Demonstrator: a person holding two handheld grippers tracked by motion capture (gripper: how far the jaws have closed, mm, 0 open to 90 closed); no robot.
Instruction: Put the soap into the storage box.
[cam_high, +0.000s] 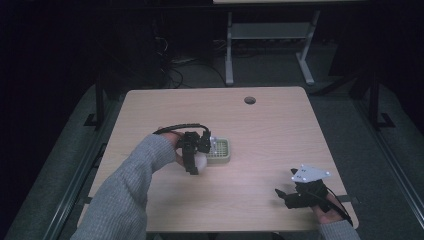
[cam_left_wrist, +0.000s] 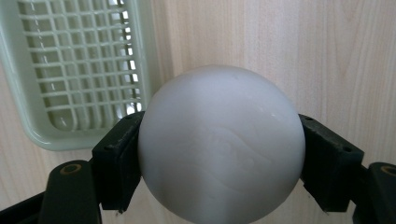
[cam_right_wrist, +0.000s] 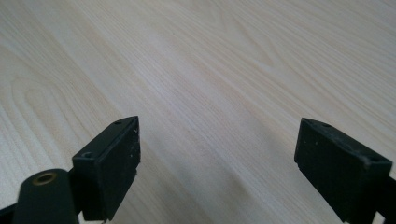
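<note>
- Left hand-held gripper (cam_left_wrist: 219, 154) clamped on a smooth white ball (cam_left_wrist: 220, 144), one black pad pressed to each flank, ball bulging well past the pads.
- Seen from the high view, same left hand-held gripper (cam_high: 192, 155) near the middle of the table, slightly toward the left edge, white ball (cam_high: 200, 162) lifted off the wood by the look of it, though exact height hard to judge.
- Just beside the ball, a pale green basket (cam_left_wrist: 28, 116) with a slatted grid floor, empty as far as visible; in the high view the basket (cam_high: 219, 159) sits on the side of the ball toward the right edge.
- Likely job in hand: getting the ball into that basket. Not yet over the rim.
- Right hand-held gripper (cam_right_wrist: 217, 168) spread wide, nothing between the pads, bare wood grain beyond; in the high view parked near the front right corner (cam_high: 287, 197), well apart from the action.
- Risks from here:
  - Round, slick surface held at two small contact patches only; any loosening or tilt and the ball could squirt out and roll across the table (cam_high: 280, 130), perhaps off an edge.
  - Basket looks light; a nudge from a pad or the ball against the rim could shove or tip it, with no second hand steadying.
  - Ball looks large against the basket; released too high, could bounce off the grid floor and back out.
</note>
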